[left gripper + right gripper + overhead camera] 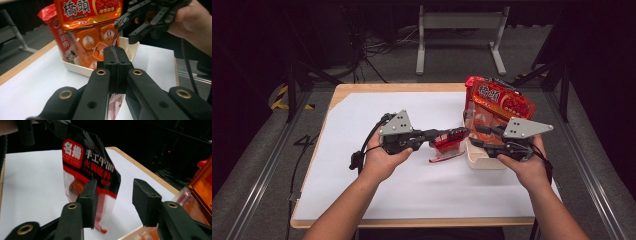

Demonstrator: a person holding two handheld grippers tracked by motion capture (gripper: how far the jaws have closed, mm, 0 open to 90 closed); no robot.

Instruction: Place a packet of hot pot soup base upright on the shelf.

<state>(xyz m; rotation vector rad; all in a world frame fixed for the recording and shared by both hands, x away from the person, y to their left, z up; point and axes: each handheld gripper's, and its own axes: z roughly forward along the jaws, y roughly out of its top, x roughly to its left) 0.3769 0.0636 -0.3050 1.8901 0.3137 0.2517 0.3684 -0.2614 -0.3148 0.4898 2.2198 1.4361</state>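
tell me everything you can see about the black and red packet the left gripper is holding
The black and red packet is a thin, glossy plastic pouch: black upper part with a red logo block and white characters, a red band, and a clear lower part showing something orange-red inside. The left gripper is shut on one edge and holds it clear of the white table cover, beside the cream tray. The right gripper is open, its jaws apart just in front of it.

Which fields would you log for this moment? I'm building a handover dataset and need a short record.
left gripper: shut on black-and-red packet
right gripper: open, jaws apart beside the packet
packet: lifted off the table, hanging between both grippers
tray: white, at the table's right side, holding orange and red snack bags
table cover: white sheet over wooden top
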